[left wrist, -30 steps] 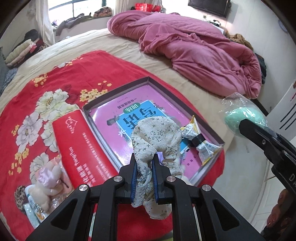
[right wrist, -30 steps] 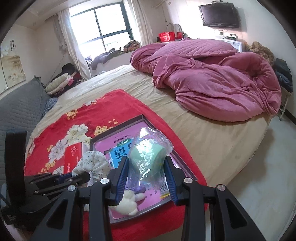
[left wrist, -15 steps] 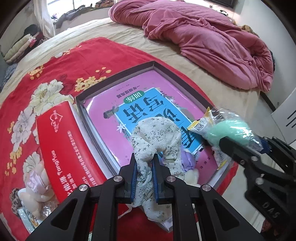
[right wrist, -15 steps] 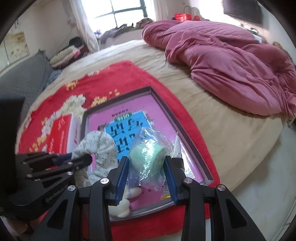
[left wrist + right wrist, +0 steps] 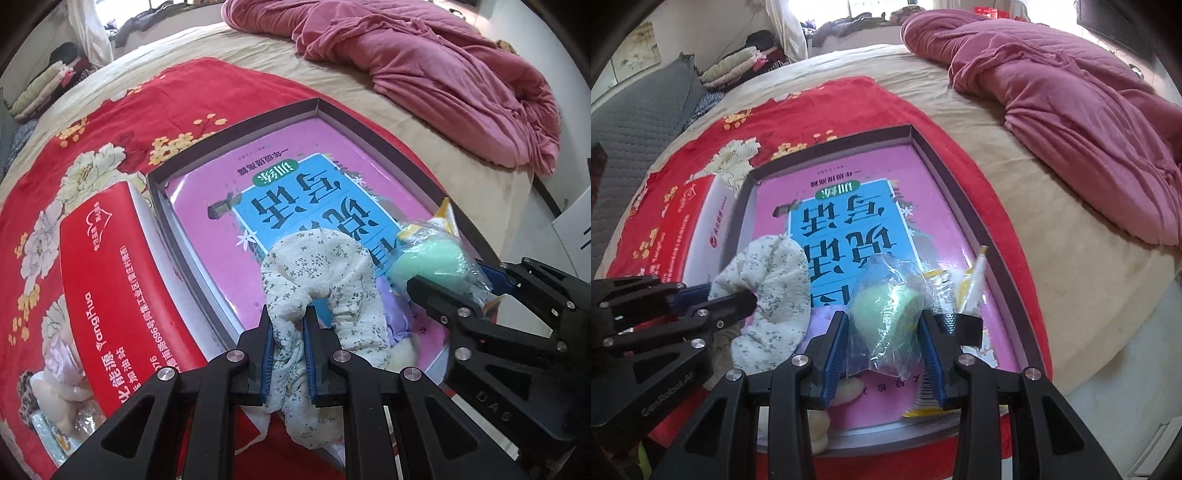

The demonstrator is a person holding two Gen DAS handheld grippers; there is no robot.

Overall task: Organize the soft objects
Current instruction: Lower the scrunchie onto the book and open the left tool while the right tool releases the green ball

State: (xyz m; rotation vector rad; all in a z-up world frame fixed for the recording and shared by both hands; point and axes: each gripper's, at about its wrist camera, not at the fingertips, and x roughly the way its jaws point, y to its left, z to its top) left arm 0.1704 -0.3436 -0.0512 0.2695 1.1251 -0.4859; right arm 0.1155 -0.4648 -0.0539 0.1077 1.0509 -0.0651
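Above the near end of the tray (image 5: 236, 129), the cloth (image 5: 317, 280) is clamped in the left gripper (image 5: 289, 354) and the bagged sponge (image 5: 886, 317) in the right gripper (image 5: 882, 354); both are hung directly over it.

Beige bed (image 5: 1052, 236) with rumpled pink duvet (image 5: 1071, 96) (bright window (image 5: 871, 7) behind), grey headboard (image 5: 635, 122).

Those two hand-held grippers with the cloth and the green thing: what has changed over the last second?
Both came down toward the shallow box. The right hand-held gripper swung its bagged green sponge in low over the box, beside the floral cloth in the left hand-held gripper. Nothing was taken up or let go. The red carton stayed put.
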